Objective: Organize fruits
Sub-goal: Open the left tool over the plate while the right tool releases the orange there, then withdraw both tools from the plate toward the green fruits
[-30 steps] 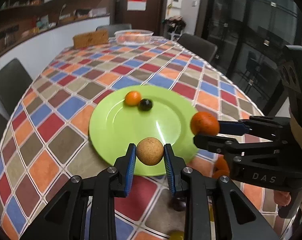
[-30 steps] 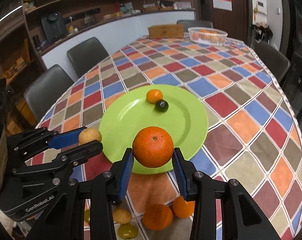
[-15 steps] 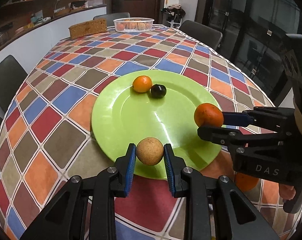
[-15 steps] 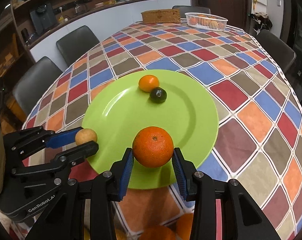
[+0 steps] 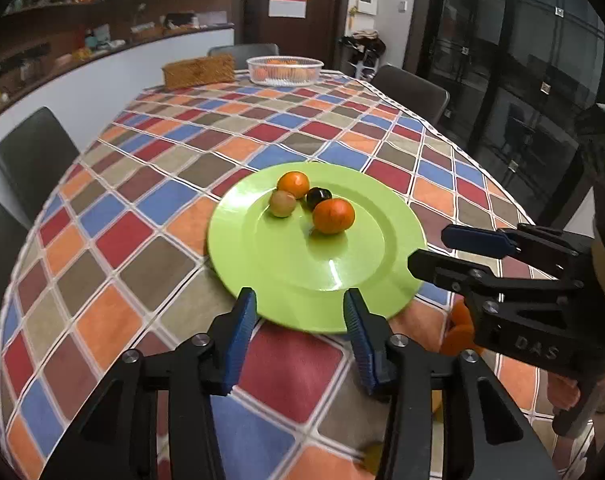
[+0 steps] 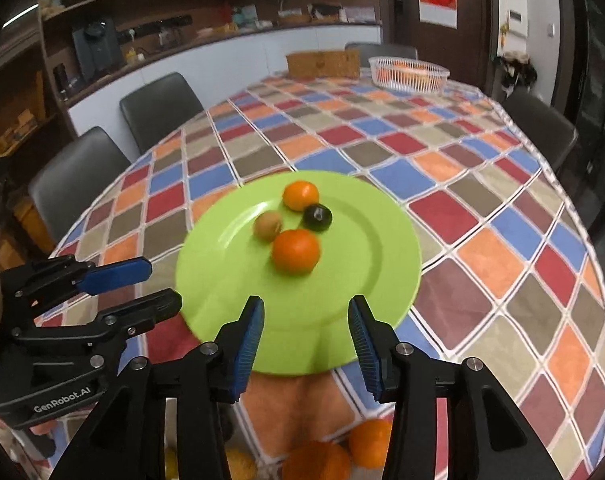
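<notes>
A green plate (image 5: 302, 272) (image 6: 230, 280) lies on the checked tablecloth. On it sit a large orange (image 5: 333, 216) (image 6: 295, 251), a small orange (image 5: 293, 184) (image 6: 301, 195), a tan round fruit (image 5: 282, 204) (image 6: 267, 225) and a dark round fruit (image 5: 318, 197) (image 6: 317, 217), close together. My left gripper (image 5: 300, 332) is open and empty at the plate's near rim; it also shows in the right wrist view (image 6: 142, 284). My right gripper (image 6: 304, 336) is open and empty at the near rim; it also shows in the left wrist view (image 5: 430, 248).
More oranges (image 6: 342, 448) lie on the table's near edge below my grippers. A white basket of fruit (image 5: 284, 69) and a wicker box (image 5: 198, 70) stand at the far end. Dark chairs (image 6: 158, 104) surround the table.
Both grippers have opened and pulled back. The tan fruit and the large orange, held before, now rest on the plate beside the small orange and dark fruit.
</notes>
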{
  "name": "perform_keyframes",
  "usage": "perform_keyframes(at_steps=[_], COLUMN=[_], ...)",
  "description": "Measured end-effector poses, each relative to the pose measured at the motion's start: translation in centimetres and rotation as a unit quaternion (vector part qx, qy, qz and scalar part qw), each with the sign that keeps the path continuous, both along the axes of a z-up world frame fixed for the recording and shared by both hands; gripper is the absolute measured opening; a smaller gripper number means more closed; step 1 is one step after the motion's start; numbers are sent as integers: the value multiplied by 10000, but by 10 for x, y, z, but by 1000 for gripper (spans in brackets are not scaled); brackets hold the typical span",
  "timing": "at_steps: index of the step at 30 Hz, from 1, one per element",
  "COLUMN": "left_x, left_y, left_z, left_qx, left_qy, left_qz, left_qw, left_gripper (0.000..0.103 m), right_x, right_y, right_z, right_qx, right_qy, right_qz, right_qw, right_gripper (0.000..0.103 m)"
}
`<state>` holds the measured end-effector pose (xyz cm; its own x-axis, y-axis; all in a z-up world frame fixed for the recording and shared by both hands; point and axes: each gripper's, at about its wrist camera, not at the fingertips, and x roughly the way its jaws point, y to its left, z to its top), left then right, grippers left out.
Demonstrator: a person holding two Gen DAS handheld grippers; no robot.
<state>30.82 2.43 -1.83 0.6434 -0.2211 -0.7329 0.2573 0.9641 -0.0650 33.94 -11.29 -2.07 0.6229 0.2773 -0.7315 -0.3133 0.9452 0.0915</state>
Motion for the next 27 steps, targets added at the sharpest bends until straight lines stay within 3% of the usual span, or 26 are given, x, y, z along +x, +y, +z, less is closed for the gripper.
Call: perform_keyframes(at_steps=[6,13,20,27], left_x=[-37,-78,-108,-126], left_y=[-7,-16,-17,-24], left_z=[16,29,24,8], left_qx=[-12,292,133,169], left_qy=[-148,-444,-517,-460], left_qz=[117,288,387,129], left_qw=[9998,9982,9978,9987], left_gripper=[51,59,61,61], right_x=[-35,-69,-101,-124], right_y=[-4,-13,-13,-19], right_z=[16,24,25,11], right_qx=[-6,30,-8,38], right_qy=[-184,-414,-577,-562], right_qz=[161,267,567,460], right_qw=[9997,9988,9967,9974], right_gripper=[45,45,45,45])
